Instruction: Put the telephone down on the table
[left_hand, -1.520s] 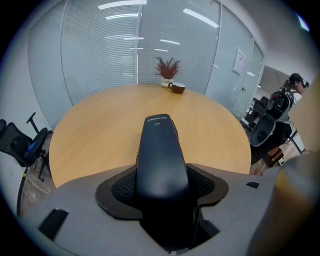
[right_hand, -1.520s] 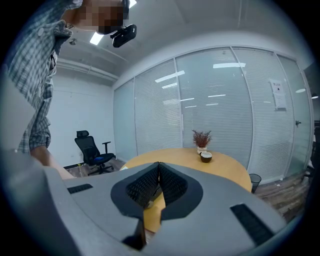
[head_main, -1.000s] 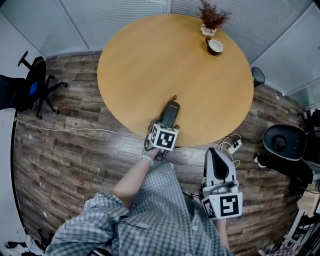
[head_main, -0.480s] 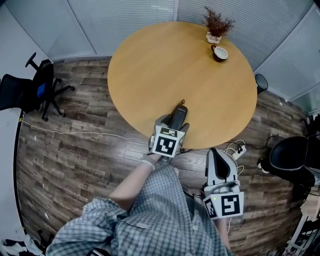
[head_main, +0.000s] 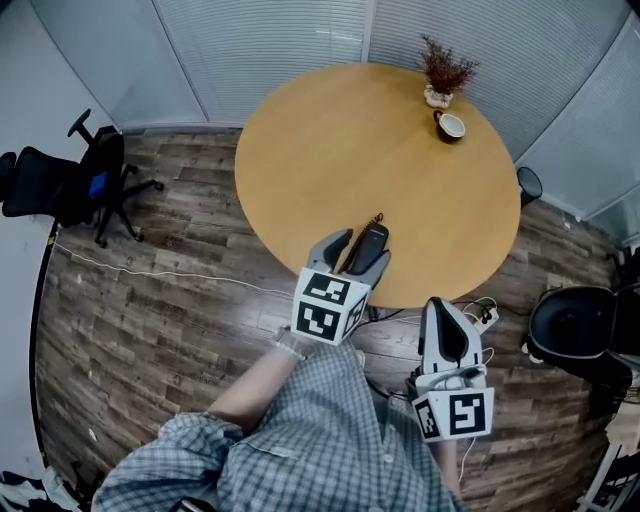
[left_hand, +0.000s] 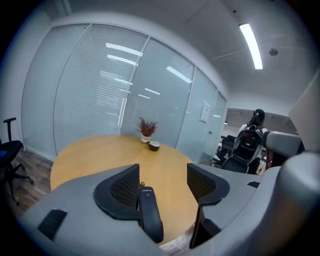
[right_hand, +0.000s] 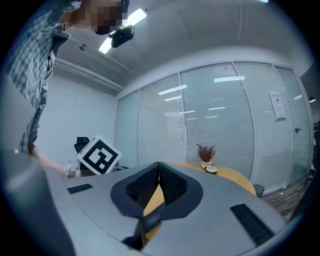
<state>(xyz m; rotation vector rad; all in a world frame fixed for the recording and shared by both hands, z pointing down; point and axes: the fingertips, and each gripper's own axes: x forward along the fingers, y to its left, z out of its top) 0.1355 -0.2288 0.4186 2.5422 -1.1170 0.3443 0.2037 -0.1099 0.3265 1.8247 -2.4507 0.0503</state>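
Plaid shirt (head_main: 310, 440), grey L gripper (head_main: 362, 248), R gripper (head_main: 441, 304), b&w marker cubes (head_main: 325, 308), blk pads (left_hand: 125, 187)

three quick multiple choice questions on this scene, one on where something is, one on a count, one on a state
1. Where on the round table does the telephone lie?
A at the centre
B near the edge closest to the person
C at the far edge

2. How many cups stand on the table?
A one
B two
C three

3. How do the right gripper's jaws stand?
A wide apart
B clamped on the telephone
C together, nothing between them

Answers:
1 B: the head view shows it just inside the near rim.
2 A: a single cup stands beside the potted plant.
3 C: the right gripper view shows the pads meeting, empty.
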